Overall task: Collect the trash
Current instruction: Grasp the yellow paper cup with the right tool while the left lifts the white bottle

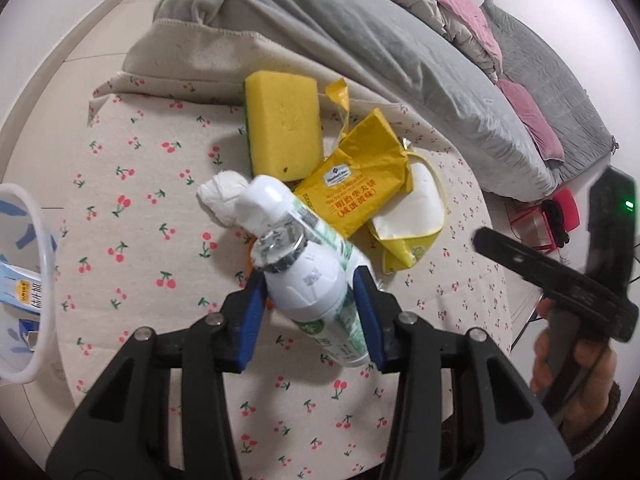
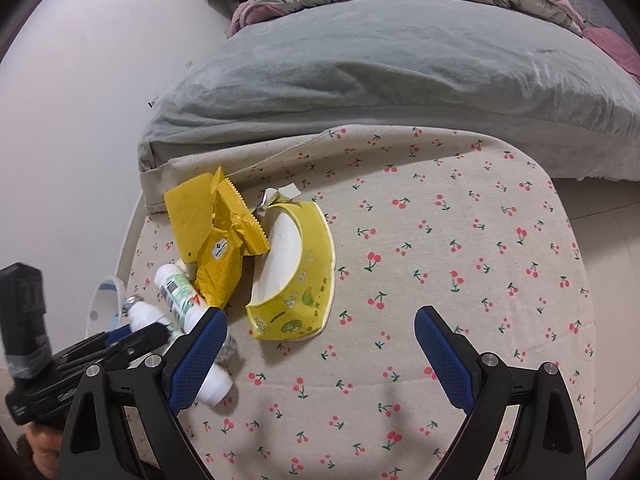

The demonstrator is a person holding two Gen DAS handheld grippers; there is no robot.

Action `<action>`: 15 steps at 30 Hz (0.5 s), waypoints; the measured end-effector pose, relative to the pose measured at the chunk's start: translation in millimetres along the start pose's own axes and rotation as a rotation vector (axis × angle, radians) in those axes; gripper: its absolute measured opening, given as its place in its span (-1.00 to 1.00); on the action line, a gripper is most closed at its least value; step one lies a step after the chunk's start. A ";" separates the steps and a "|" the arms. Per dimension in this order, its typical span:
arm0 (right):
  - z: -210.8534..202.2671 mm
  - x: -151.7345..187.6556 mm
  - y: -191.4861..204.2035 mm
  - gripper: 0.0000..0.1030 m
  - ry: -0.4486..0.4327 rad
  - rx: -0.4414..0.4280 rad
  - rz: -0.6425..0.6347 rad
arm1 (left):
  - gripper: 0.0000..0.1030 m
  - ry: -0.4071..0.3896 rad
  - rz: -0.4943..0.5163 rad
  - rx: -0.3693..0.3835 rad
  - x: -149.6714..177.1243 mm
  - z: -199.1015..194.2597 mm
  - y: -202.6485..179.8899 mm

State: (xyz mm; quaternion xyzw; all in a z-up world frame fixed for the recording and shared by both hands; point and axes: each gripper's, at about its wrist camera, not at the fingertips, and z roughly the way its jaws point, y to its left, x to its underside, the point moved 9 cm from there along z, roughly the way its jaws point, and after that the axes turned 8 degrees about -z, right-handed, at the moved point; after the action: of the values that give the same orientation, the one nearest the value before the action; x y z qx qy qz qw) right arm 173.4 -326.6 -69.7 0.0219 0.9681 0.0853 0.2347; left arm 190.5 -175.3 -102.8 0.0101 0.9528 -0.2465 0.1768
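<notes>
Left wrist view shows our left gripper [image 1: 308,300] clamped on a white plastic bottle [image 1: 306,276] on the cherry-print cloth [image 1: 140,240], beside the white bin [image 1: 24,280] that already holds a carton. We judge collection barely begun: sponge [image 1: 284,124], yellow wrapper [image 1: 356,184], tissue wad [image 1: 222,196] and flattened paper cup [image 2: 296,276] remain, and our right gripper [image 2: 320,344] hangs wide apart, empty.

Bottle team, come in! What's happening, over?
Left hand-held gripper shut on white bottle. Right hand-held gripper open, empty. Second bottle, yellow wrapper, sponge crowd close.
</notes>
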 end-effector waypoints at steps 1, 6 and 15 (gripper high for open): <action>3.2 -0.6 1.2 0.86 0.007 0.000 0.000 | -0.12 -0.007 0.002 0.003 -0.9 -4.2 0.5; 20.4 -0.2 11.6 0.65 0.040 -0.031 0.008 | -0.12 -0.033 0.003 -0.004 -6.6 -12.6 4.4; 42.4 0.2 29.1 -0.42 0.075 -0.110 0.022 | -0.12 -0.044 -0.021 -0.005 -9.7 -21.0 16.6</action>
State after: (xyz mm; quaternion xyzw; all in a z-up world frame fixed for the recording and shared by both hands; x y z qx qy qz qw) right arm 192.8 -291.3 -101.7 0.0165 0.9697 0.1417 0.1982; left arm 194.4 -150.2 -90.1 -0.0058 0.9494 -0.2463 0.1951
